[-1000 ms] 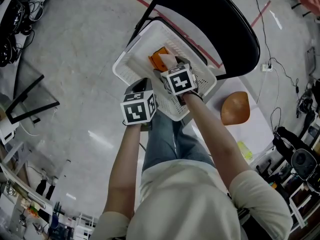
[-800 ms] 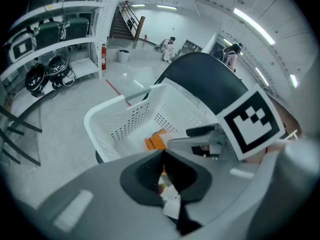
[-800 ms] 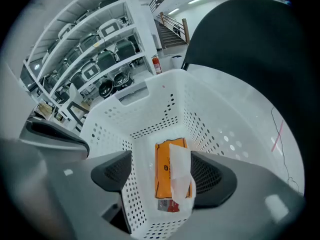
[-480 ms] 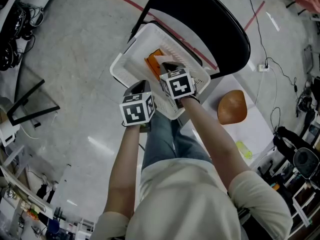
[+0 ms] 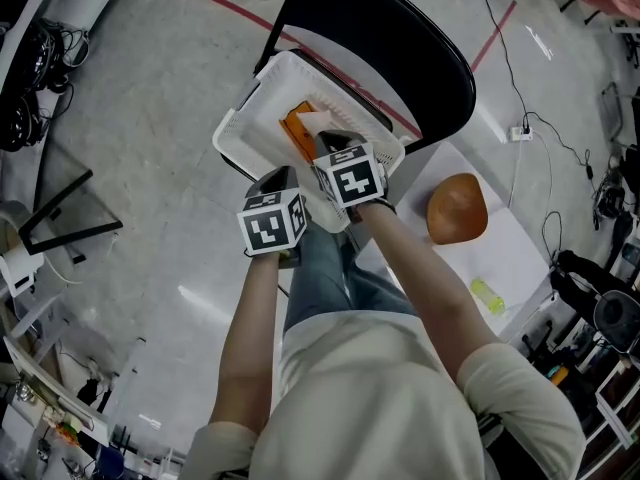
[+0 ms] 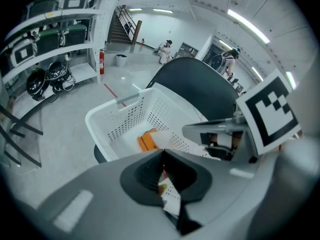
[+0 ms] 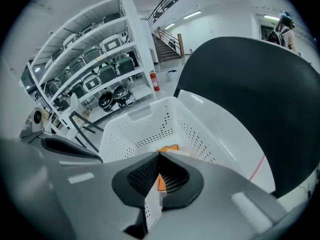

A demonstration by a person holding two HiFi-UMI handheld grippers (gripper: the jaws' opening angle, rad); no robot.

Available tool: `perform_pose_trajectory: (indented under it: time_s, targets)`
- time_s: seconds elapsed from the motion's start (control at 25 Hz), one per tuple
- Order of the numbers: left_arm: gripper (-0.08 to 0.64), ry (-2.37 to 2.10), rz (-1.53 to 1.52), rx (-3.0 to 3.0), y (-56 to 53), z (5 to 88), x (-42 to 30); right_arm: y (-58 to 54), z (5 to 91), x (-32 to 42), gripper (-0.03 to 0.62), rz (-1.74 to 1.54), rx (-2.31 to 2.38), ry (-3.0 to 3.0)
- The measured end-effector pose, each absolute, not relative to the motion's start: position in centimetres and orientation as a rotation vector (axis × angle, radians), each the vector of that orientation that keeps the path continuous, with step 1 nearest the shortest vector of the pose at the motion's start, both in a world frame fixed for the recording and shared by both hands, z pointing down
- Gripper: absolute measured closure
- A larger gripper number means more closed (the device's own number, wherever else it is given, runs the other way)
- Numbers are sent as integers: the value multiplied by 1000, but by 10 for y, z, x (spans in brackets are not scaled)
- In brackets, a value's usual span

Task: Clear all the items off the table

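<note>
The orange box [image 5: 296,136] lies in the white basket [image 5: 238,126], which sits on the black chair [image 5: 400,38]. The right gripper [image 7: 160,159] hangs over the basket; its jaws have just closed together with nothing between them. The left gripper [image 6: 163,156], at the basket's near rim, has its jaws pressed together too. A brown rounded object [image 5: 457,208] lies on the bench [image 5: 525,258].

The basket [image 5: 258,106] is open above; the chair back [image 5: 400,48] walls its far side.

Perforated white plastic basket [image 5: 262,103]; smooth, matt black chair [image 5: 390,28]; polished grey floor [image 5: 150,88], faintly glossy.
</note>
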State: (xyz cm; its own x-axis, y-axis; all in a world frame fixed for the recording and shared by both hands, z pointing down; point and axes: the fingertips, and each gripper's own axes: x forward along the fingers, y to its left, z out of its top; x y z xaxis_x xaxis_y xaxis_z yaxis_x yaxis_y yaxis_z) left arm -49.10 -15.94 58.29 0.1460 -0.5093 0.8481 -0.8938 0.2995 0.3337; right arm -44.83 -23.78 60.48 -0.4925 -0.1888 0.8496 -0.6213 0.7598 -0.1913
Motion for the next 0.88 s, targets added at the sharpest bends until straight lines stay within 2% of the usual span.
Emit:
perform_pose_trajectory:
  time_s: [0.88]
  targets:
    - [552, -1504, 456, 1470, -133, 536, -418, -200, 533, -357, 594, 612, 726, -2137]
